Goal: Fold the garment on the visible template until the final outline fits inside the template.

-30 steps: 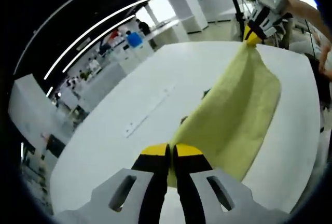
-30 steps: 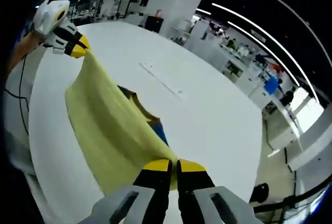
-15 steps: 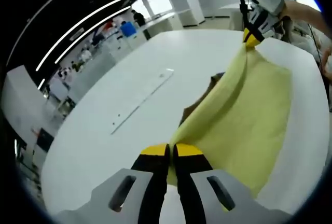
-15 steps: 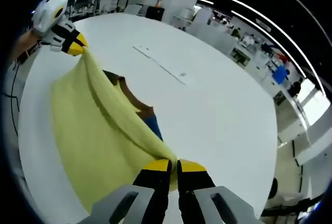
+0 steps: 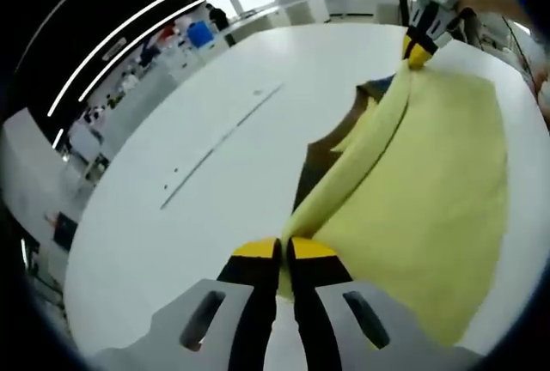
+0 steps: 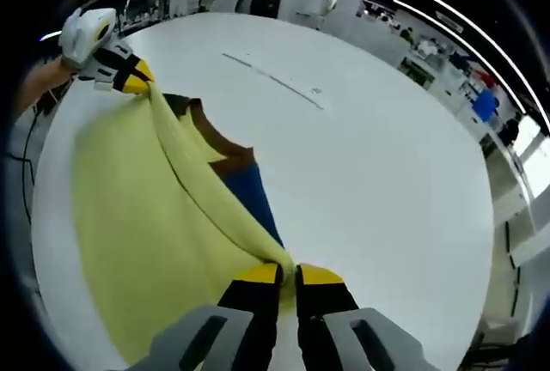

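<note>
Over the white table point(image 5: 215, 88), the yellow garment point(image 5: 430, 199) hangs stretched between both grippers, left gripper point(image 5: 284, 255) and right gripper point(image 6: 288, 275) each clamped on an edge of it. Looks like mid-fold to me; next they'd need to lay that lifted edge down flat across the brown and blue template point(image 6: 249, 186) just beyond it, keeping it even

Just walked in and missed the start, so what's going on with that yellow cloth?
A person holds a two-jaw gripper in each hand and is folding a yellow garment on a white table. The left gripper and the right gripper are each shut on one end of the same garment edge, which stretches between them above the table. A brown and blue layer shows beneath that edge. The fold looks unfinished.
</note>
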Available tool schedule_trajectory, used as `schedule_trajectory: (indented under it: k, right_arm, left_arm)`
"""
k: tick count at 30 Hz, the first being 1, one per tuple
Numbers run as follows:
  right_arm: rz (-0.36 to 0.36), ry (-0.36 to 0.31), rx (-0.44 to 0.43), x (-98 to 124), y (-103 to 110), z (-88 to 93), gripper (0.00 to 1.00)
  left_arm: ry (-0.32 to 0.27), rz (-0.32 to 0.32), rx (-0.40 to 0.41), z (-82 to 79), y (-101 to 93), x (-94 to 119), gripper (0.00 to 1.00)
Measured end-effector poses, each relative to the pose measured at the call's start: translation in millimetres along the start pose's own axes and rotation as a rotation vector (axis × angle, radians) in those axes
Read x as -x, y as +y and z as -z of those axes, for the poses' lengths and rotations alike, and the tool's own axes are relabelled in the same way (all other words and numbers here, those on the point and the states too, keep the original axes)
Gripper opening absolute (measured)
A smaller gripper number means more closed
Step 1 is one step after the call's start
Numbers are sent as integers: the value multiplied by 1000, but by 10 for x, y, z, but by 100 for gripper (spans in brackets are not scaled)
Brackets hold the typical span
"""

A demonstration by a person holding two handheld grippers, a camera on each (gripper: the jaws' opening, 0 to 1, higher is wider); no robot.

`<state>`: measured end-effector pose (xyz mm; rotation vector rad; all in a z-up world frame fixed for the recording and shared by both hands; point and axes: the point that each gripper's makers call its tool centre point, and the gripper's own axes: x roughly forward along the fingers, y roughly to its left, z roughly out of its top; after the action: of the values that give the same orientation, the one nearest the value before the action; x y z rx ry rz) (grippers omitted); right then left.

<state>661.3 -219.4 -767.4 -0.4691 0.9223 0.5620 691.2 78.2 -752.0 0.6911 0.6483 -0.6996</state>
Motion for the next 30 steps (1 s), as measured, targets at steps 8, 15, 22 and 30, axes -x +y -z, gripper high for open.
schedule_trajectory:
  k: [8,15,22,30]
  right_arm:
    - [-32,-27,-40,56,7,8,11]
    - [-56,-41,-9,175,43,-4,23]
    - [-5,19,176,137,-42,93,24]
    - [12,-4,140,84,-127,87,0]
  left_arm:
    - [32,-3,-46,111,28,1,4]
    - [7,12,-29,126,32,115,11]
    - [-37,14,-71,135,45,186,12]
    - [-36,-41,-46,193,171,91,0]
